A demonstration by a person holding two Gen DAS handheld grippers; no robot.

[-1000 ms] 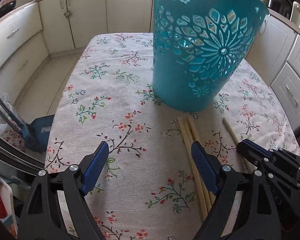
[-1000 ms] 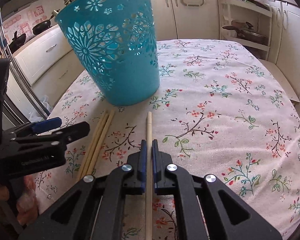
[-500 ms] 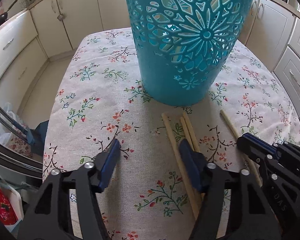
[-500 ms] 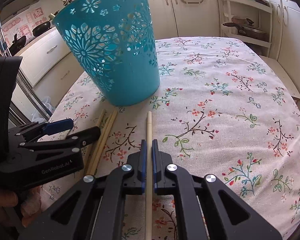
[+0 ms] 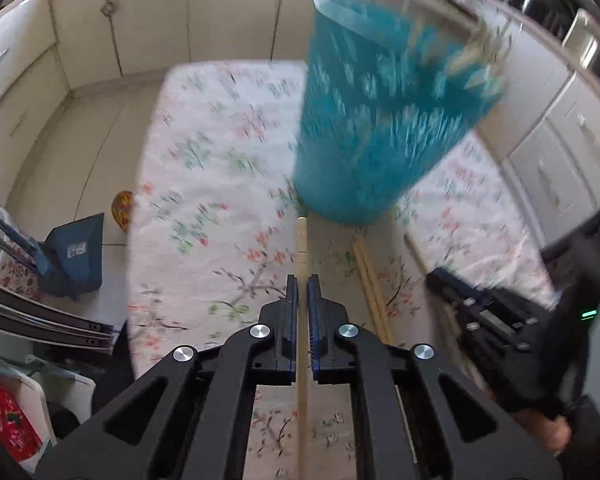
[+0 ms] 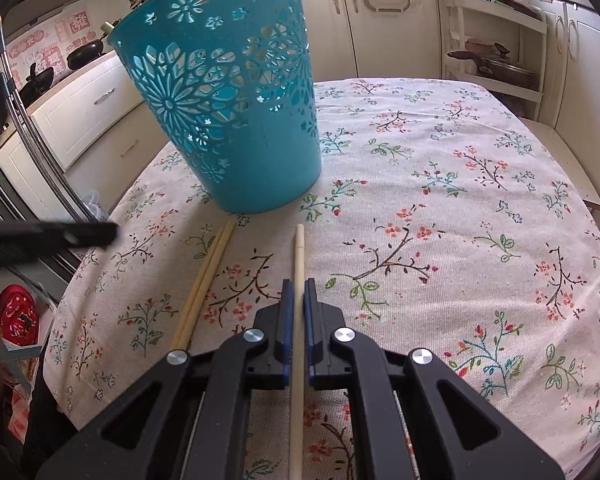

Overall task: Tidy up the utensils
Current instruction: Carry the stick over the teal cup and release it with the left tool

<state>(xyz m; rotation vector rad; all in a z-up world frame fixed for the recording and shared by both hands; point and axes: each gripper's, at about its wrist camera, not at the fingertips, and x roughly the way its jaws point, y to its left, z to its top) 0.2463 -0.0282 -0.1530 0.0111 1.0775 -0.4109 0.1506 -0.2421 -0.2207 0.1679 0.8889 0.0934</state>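
A teal cut-out basket (image 6: 236, 112) stands on the flowered tablecloth (image 6: 440, 208); it is blurred in the left wrist view (image 5: 380, 120). My left gripper (image 5: 302, 280) is shut on a wooden chopstick (image 5: 301, 240) and holds it above the cloth, pointing at the basket's base. My right gripper (image 6: 296, 284) is shut on another chopstick (image 6: 298, 248) low over the cloth. Two more chopsticks (image 6: 208, 276) lie side by side on the cloth in front of the basket; they also show in the left wrist view (image 5: 370, 280). The left gripper is a dark blur at the left of the right wrist view (image 6: 60, 234).
Cream kitchen cabinets (image 6: 380, 20) surround the table. A shelf rack with pans (image 6: 496, 60) stands at the back right. A blue dustpan (image 5: 76, 252) sits on the floor left of the table, whose edge drops off close on that side.
My left gripper has shut on one of the three chopsticks and lifted it off the cloth, leaving two. The left view is motion-blurred. My right gripper keeps its chopstick.
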